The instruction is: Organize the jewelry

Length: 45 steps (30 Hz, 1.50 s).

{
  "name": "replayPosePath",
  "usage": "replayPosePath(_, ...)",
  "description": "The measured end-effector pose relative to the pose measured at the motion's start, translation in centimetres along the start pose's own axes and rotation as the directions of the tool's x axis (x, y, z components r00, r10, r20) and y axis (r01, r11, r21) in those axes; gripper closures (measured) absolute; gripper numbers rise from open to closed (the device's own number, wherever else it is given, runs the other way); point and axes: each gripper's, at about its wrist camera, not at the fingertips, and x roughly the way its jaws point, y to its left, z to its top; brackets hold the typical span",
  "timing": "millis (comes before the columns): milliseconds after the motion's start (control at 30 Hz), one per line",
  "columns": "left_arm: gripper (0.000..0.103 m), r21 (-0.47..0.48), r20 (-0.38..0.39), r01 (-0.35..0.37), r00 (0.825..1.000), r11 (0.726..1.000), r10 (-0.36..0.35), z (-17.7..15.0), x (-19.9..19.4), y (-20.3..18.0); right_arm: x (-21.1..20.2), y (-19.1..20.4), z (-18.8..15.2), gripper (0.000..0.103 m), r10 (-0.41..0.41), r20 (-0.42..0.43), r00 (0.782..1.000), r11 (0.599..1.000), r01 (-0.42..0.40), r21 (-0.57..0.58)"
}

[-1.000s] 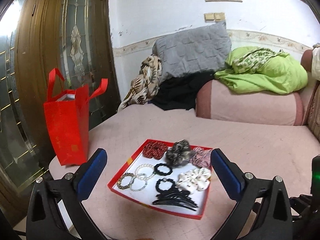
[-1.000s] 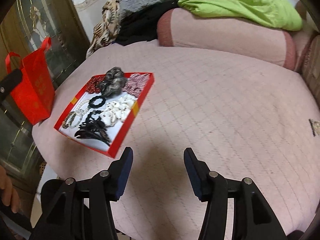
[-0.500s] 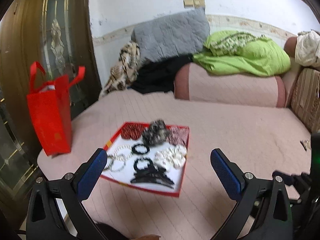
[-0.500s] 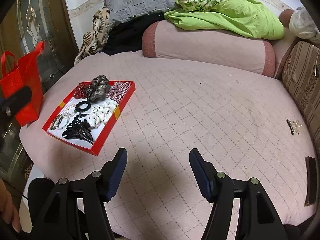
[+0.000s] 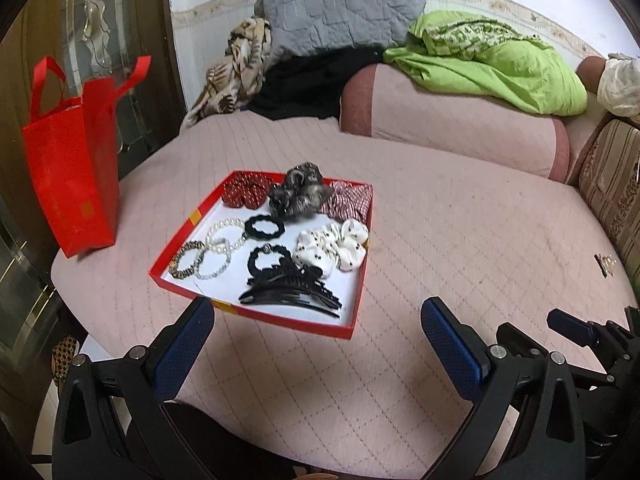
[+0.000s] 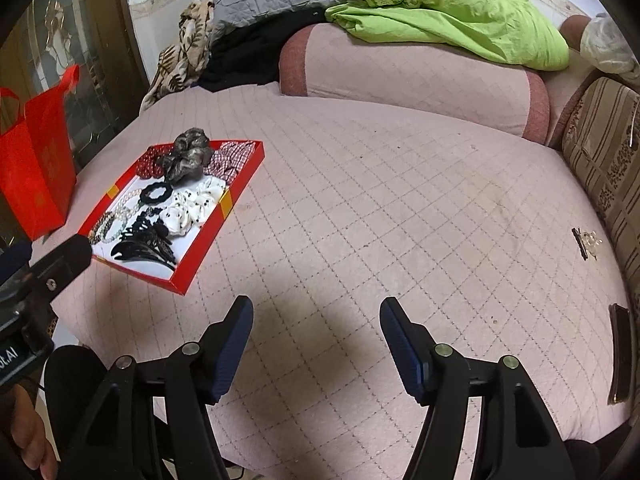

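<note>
A red tray (image 5: pixel 356 280) with a white floor lies on the pink quilted bed. It holds a black claw clip (image 5: pixel 288 288), a white dotted scrunchie (image 5: pixel 332 246), black scrunchies (image 5: pixel 264 226), pearl bracelets (image 5: pixel 224 236), a grey fuzzy scrunchie (image 5: pixel 298 194) and red ones at the back. My left gripper (image 5: pixel 316 308) hangs open just in front of the tray's near edge, nothing between its blue pads. My right gripper (image 6: pixel 316 306) is open over bare quilt, the tray (image 6: pixel 224 208) off to its left. A loose pearl hair clip (image 6: pixel 586 242) lies far right.
A red gift bag (image 5: pixel 72 168) stands at the bed's left edge by a glass door. A pink bolster (image 5: pixel 452 120), a green blanket (image 5: pixel 500 64) and a grey pillow (image 5: pixel 340 4) line the back. A striped cushion (image 6: pixel 600 152) and a dark flat object (image 6: pixel 620 356) lie right.
The left gripper has tipped downward and sunk toward the bed, so the tray sits nearer its fingers. The right gripper's jaws have spread wider; it has barely shifted.
</note>
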Motion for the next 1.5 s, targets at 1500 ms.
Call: replayPosePath(1500,0.000,0.002,-0.162,0.063,0.985,0.998,-0.062,-2.1,4.0,1.2,2.0,0.9,-0.6,0.028,-0.051,-0.054,0.997,0.998,0.050,-0.028)
